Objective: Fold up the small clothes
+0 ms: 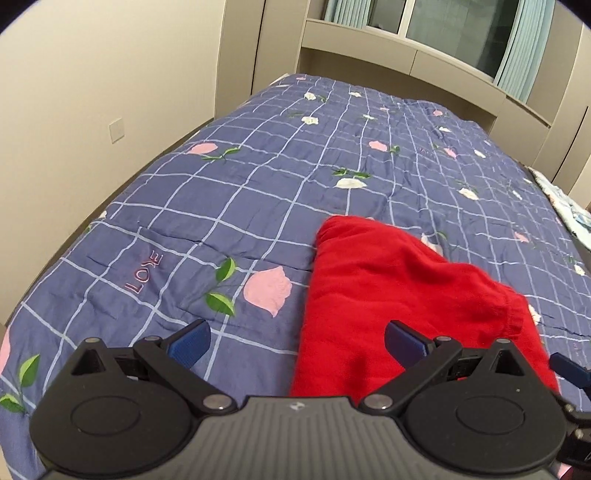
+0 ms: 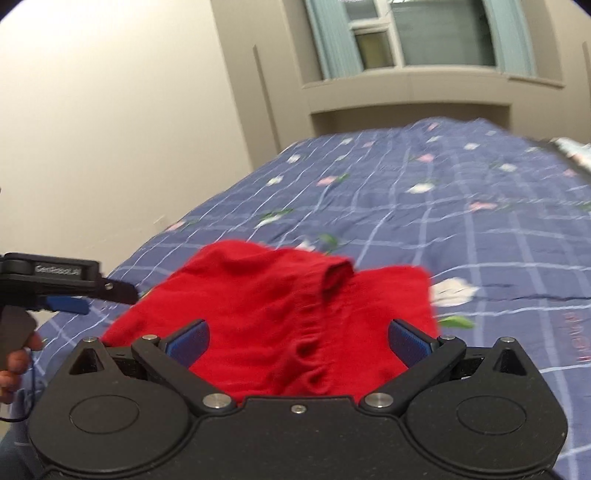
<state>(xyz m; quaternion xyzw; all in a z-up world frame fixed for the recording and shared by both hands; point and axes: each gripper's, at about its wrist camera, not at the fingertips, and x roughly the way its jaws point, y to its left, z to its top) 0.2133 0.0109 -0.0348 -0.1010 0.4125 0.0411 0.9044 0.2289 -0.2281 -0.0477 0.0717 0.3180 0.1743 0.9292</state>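
A small red garment (image 1: 388, 288) lies partly folded on the blue checked quilt (image 1: 221, 206), its gathered waistband toward the near right. My left gripper (image 1: 299, 343) is open wide and hangs over the garment's left edge; one blue pad is over the quilt, the other over the red cloth, and nothing is between them. In the right wrist view the red garment (image 2: 277, 295) fills the middle, with a flap turned over on top. My right gripper (image 2: 299, 343) is open above the waistband and grips nothing. The left gripper (image 2: 110, 301) shows at the left, held by a hand (image 2: 14, 362).
The quilt covers a wide bed that runs to a beige headboard shelf (image 1: 388, 55) under a window (image 2: 424, 33). A cream wall (image 1: 92, 92) runs along the bed's left side. A light patterned cloth (image 1: 565, 206) lies at the bed's right edge.
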